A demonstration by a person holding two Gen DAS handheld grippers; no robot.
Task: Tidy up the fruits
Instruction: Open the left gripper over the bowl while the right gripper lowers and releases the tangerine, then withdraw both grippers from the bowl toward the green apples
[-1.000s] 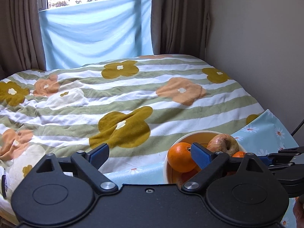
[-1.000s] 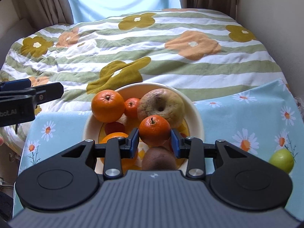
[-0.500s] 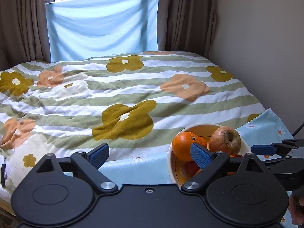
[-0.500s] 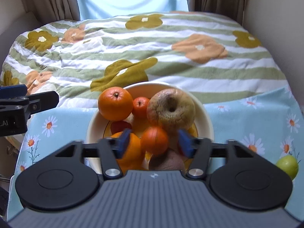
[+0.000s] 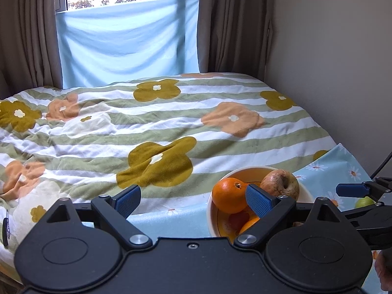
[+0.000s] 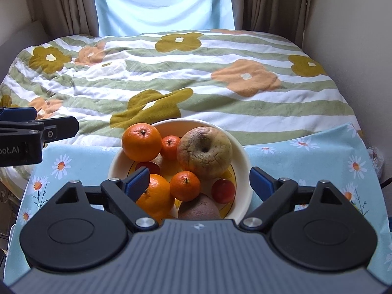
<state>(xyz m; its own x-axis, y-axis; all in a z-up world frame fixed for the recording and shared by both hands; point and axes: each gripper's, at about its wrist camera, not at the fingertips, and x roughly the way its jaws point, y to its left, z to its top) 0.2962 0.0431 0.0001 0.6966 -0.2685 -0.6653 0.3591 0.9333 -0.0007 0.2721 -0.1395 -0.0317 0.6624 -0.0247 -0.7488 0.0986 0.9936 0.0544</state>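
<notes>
R gripper [image 6: 199,180] hangs over the near half of the cream bowl [image 6: 241,153], jaws opening & already wide, pads touching nothing. Between and below its fingers, w/ clear air each side, a small mandarin [image 6: 185,185] sits in the bowl. Just by the L-hand pad: a big orange [image 6: 156,197], partly hidden behind that finger. Toward the R-hand pad: a small red fruit [image 6: 223,191]; nearest the gripper body, a brown fruit [image 6: 198,208], kind unclear. Ahead of the fingers: a wrinkled apple [image 6: 204,154], another small mandarin [image 6: 170,147] beside it, a second large orange [image 6: 141,142] at the far L rim. Bowl stands on a light-blue daisy cloth [image 6: 306,161]; beyond it, the striped flower bedspread [image 6: 196,78]. L gripper [image 5: 192,199] is off to the L of the bowl, jaws wide w/ nothing between them, pointing out over the bedspread; the bowl lies behind its R-hand finger. Past that finger, further R, a green fruit [image 5: 365,202] shows on the cloth, partly behind the R gripper's finger.
</notes>
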